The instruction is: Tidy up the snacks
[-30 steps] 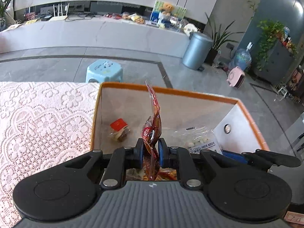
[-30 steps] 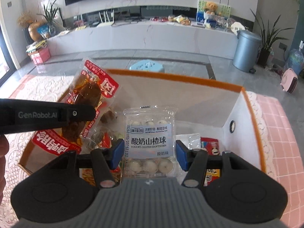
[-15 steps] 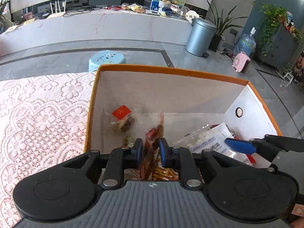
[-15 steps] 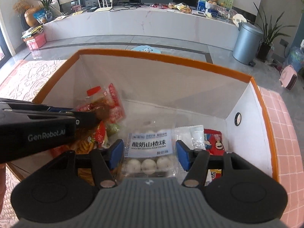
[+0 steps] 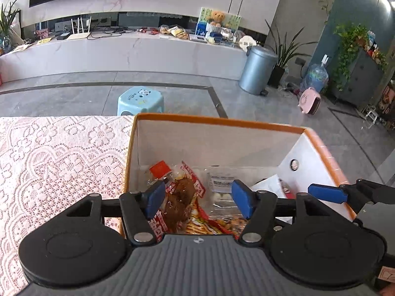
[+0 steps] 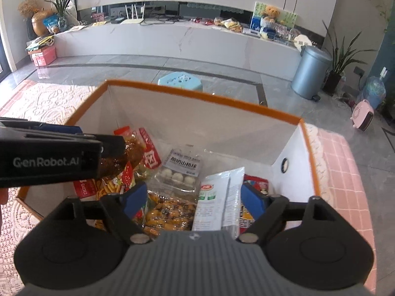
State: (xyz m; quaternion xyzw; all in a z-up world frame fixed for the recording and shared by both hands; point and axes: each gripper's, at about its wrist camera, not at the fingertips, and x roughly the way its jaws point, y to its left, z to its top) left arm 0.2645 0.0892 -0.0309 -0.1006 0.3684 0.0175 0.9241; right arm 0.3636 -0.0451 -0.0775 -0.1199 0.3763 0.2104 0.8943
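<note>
Through your left wrist camera, your left gripper (image 5: 197, 198) hangs over the orange-rimmed box (image 5: 222, 120) with its jaws spread wide and nothing between them; the red meat-snack packet (image 5: 181, 194) lies loose just below, on top of the other packets at the left side of the box floor. If you pull back low from here, a blue pad could likely snag that packet's crinkled edge and drag it toward the rim, so lift clear first. The packet looks glossy, red-printed, with a dark brown piece showing through its clear middle. Through your right wrist camera, your right gripper (image 6: 195, 199) is also wide open and empty, poised above the yogurt-hawthorn pack (image 6: 180, 170), which rests flat mid-box beside a white-green sachet (image 6: 217, 197). Your left tool crosses close on that view's left; I judge the two tools could knock together if both move inward. The pack is clear, showing white balls.
</note>
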